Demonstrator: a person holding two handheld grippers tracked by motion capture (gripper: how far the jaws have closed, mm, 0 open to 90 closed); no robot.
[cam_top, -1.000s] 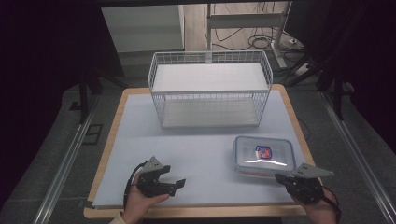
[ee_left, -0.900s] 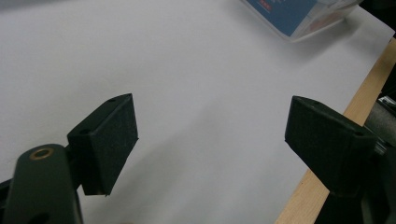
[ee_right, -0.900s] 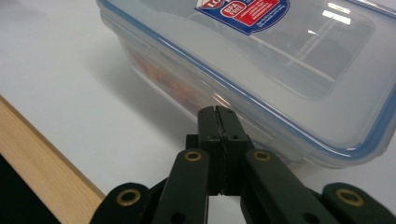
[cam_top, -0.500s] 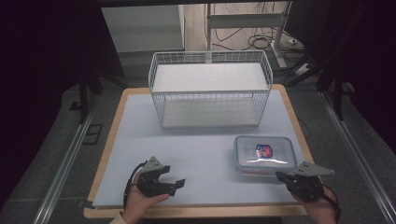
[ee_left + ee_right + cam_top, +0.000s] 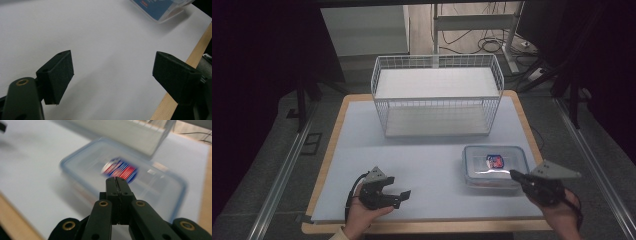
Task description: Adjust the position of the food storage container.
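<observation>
A white mat (image 5: 362,150) covers my wood-edged table in a dark room, cables on the floor behind. The landmark is the wire basket (image 5: 437,95) at the far middle, empty as far as I can see. In front of it, towards my right, lies a clear lidded container (image 5: 495,165) with a red-and-blue label. Nothing looks begun, I judge. My right gripper (image 5: 515,175) hovers at the container's near edge, jaws pressed together on nothing. My left gripper (image 5: 404,193), well in front of the basket, is spread wide. Nothing blocks the way.
</observation>
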